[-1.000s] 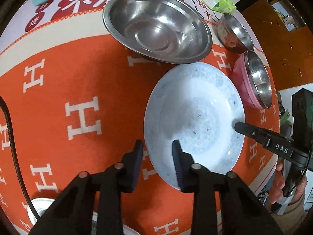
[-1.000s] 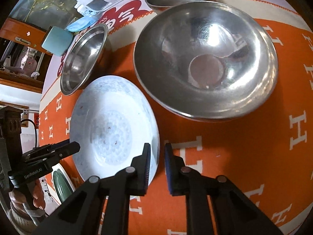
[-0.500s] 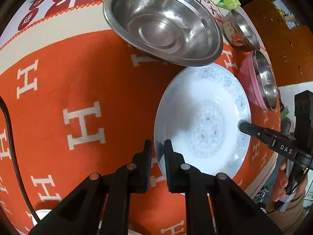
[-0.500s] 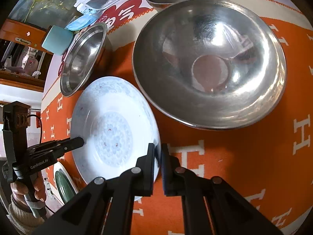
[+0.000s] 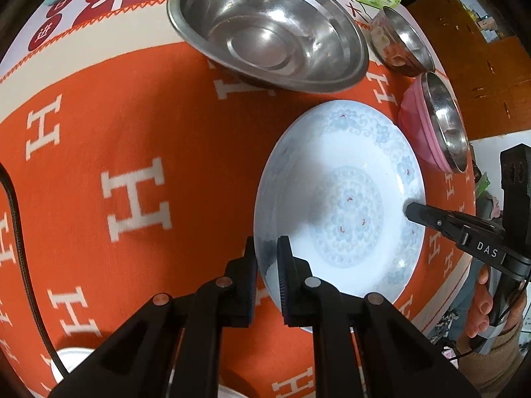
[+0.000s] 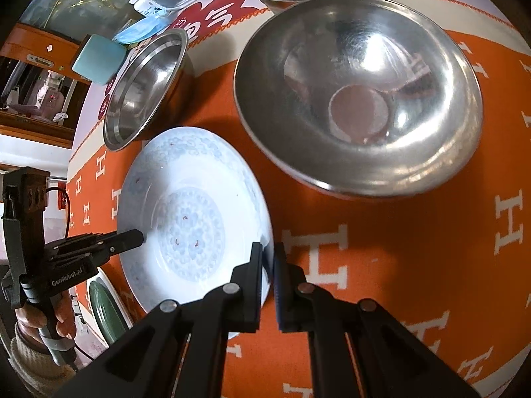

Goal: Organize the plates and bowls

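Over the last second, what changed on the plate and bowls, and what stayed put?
Both grippers closed on the white plate: the left gripper went from open around its rim to shut on it, and the right gripper clamped the opposite rim. Unchanged: the plate itself, the large steel bowl, the smaller steel bowl and the pink-sided bowl stayed where they were on the orange cloth.

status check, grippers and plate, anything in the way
Left gripper and right gripper both shut on white plate, opposite rims. Large steel bowl close beside it; pink bowl near the far rim.
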Available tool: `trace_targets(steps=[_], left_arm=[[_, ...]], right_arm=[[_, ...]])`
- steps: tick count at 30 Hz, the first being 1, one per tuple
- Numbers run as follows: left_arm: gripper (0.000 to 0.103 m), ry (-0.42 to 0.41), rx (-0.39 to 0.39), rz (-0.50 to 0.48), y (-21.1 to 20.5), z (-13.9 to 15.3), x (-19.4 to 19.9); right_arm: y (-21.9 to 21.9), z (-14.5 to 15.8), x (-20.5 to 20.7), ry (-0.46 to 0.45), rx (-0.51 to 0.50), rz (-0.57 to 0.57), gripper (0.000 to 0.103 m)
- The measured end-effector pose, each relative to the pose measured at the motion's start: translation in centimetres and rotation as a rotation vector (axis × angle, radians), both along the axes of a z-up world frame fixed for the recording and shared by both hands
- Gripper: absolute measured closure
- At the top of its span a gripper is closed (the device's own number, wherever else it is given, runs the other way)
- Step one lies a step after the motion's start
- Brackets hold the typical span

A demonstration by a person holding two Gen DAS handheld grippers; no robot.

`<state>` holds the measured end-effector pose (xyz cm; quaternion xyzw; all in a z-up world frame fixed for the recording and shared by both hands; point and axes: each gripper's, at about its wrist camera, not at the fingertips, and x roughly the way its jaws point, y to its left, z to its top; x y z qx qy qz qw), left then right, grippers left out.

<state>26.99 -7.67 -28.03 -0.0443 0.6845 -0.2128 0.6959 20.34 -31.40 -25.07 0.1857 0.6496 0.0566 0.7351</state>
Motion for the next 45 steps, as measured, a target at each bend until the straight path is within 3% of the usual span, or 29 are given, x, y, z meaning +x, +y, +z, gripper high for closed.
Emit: trace_targets(steps=[12,26,37,45], left_arm=[[0.094,-0.036,0.003,0.037,2.6,3.9,-4.8],[0.094,-0.08,0.011,0.119,13.5,8.6,-11.8],[0.093,-0.032,0.053,0.203,22.9,5.5,-17.6],[0.092,-0.01,0.089,0.194,25.2,2.6,-19.1]], right_arm=[[3.5,3.1,-3.2,-0.022,0.009,0.047,0.097],[13.8,7.5,-7.4,-0.078,0.003,0.169,0.097],[22.5,4.5,-11.1,-0.041,0.018,0.253,0.097],[25.7,1.4,-12.5,0.002,-0.003,0.247,0.097]])
